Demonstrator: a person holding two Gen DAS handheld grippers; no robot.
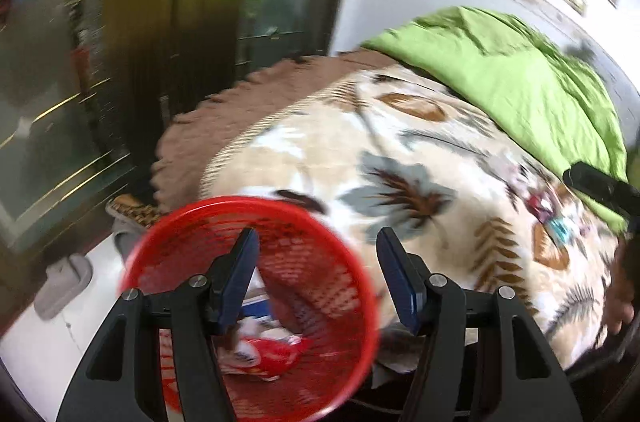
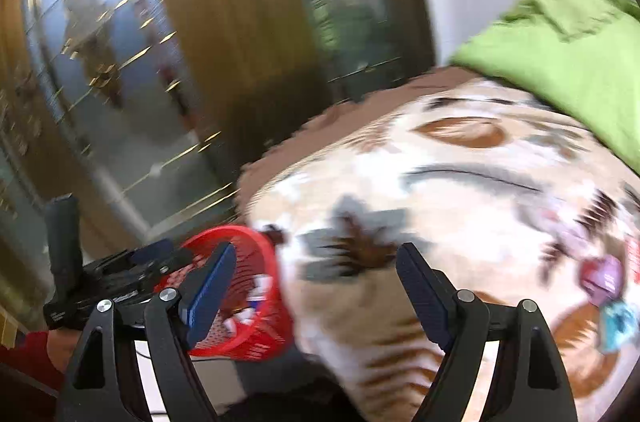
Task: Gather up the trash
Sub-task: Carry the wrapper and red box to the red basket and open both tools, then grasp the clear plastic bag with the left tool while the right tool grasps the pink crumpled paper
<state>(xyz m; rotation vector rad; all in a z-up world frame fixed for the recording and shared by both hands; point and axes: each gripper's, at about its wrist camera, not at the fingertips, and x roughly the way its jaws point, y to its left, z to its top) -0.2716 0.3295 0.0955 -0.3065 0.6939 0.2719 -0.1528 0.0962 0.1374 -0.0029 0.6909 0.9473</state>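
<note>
Left wrist view, blurred throughout: left gripper with dark blue fingers spread apart, nothing between them, hovering above a red mesh basket at 6 o'clock. Inside the basket, crumpled trash: a red and white wrapper at the bottom and a blue and white scrap just above it. Basket standing on a pale floor, close against the edge of a bed. At 8 o'clock on the floor, a grey slipper. From centre to 4 o'clock, a cream blanket with brown and grey leaf prints covering the bed; at 2 o'clock, a green cloth bunched along a white wall. At 4 o'clock on the blanket, a small cluster of colourful wrappers, too blurred to read. Tip of the other gripper at 3 o'clock.

Right wrist view: right gripper with fingers spread wide, empty, over the blanket. Basket at 7 o'clock, left gripper beside it. Wrappers at 4 o'clock, well apart from the basket.
</note>
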